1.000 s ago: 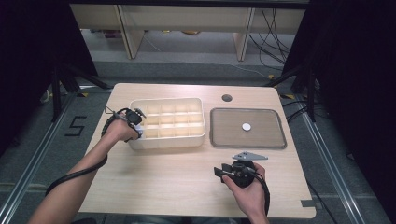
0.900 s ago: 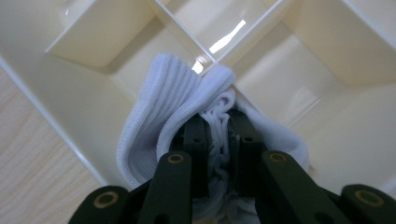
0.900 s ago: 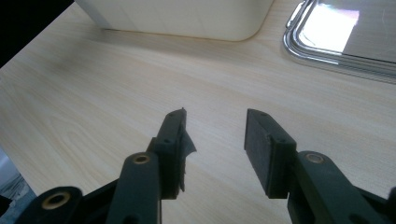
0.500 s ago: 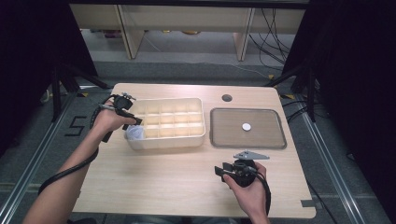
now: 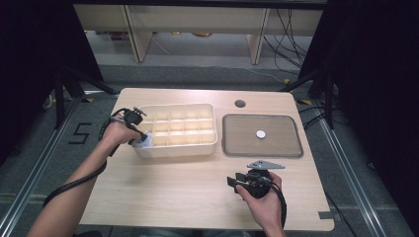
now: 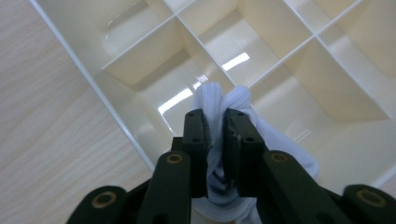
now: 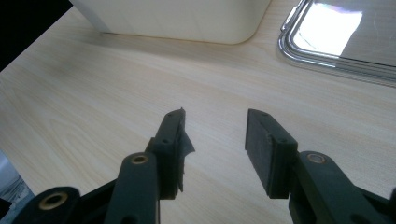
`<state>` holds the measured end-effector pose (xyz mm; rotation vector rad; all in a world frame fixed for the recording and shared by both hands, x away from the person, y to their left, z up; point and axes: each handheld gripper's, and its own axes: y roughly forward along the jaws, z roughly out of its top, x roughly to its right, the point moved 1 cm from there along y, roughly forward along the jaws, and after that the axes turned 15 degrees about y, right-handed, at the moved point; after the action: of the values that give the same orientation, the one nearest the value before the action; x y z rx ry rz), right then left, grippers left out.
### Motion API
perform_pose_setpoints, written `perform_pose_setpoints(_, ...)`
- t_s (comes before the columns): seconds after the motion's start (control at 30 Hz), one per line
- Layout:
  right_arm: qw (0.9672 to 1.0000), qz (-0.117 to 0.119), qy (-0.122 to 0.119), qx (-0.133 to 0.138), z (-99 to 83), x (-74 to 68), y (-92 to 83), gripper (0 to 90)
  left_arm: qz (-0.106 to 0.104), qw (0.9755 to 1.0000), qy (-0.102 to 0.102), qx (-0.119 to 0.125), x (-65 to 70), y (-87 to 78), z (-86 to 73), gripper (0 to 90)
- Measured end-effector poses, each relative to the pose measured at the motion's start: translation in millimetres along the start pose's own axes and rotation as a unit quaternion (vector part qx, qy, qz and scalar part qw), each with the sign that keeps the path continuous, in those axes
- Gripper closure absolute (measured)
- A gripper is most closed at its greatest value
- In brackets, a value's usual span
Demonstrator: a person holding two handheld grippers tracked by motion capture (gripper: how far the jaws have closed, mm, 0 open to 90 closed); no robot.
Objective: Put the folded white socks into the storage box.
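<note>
A white rolled cloth point(image 6: 219, 95) sits in the near-left compartment of a cream divided box point(image 6: 121, 121). My left gripper point(image 6: 215, 114) has just been closing and its pads now pinch the cloth. In the high view the left gripper point(image 5: 141, 138) points into the box's point(image 5: 178, 150) left front corner, where the white cloth point(image 5: 145, 143) shows. My right gripper point(image 5: 231, 181) rests low over the table near its front edge. Its jaws stand open in the right gripper view point(image 7: 215, 119), with bare wood between them.
A grey metal tray point(image 5: 262, 150) lies right of the box with a small white disc point(image 5: 260, 134) in it; its rim point(image 7: 327, 65) shows ahead of the right gripper. A round hole point(image 5: 240, 103) is in the tabletop behind. Dark floor surrounds the table.
Half a second ago the left hand had drawn back to the left with the cloth lying in the box corner; now it is back over that corner, shut on the cloth. The right hand stayed put.
</note>
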<state>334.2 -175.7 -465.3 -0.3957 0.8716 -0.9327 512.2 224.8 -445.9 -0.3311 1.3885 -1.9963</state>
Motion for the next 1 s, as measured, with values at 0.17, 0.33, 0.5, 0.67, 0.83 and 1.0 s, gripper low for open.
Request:
perform_pose_setpoints(0.17, 1.0, 0.001, -0.002, 0.0, -0.2, 0.7, 1.2, 58.4, 0.025, 0.998, 0.052, -0.027, 9.6, 3.0, 3.1, 81.4)
perform_pose_setpoints(0.33, 1.0, -0.005, -0.003, -0.003, -0.7, 1.6, 1.5, 58.4, 0.029, 0.9976, 0.047, -0.041, 13.3, 6.4, 5.1, 82.9)
perform_pose_setpoints(0.5, 1.0, -0.006, -0.004, 0.002, 0.7, 1.4, -0.9, 58.4, 0.03, 0.9975, 0.037, -0.053, 15.8, 8.9, 7.8, 83.5)
perform_pose_setpoints(0.67, 1.0, -0.003, 0.007, 0.003, 0.4, -0.1, -3.0, 58.4, 0.028, 0.9977, 0.031, -0.052, 16.3, 11.7, 6.7, 83.9)
perform_pose_setpoints(0.83, 1.0, 0.003, -0.005, 0.007, 1.9, 1.8, -1.6, 58.4, 0.028, 0.9979, 0.029, -0.052, 17.2, 13.7, 5.0, 84.1)
perform_pose_setpoints(1.0, 1.0, 0.001, -0.001, 0.004, 1.7, 1.0, -1.9, 58.4, 0.019, 0.9983, 0.023, -0.051, 15.0, 14.0, 5.0, 84.2)
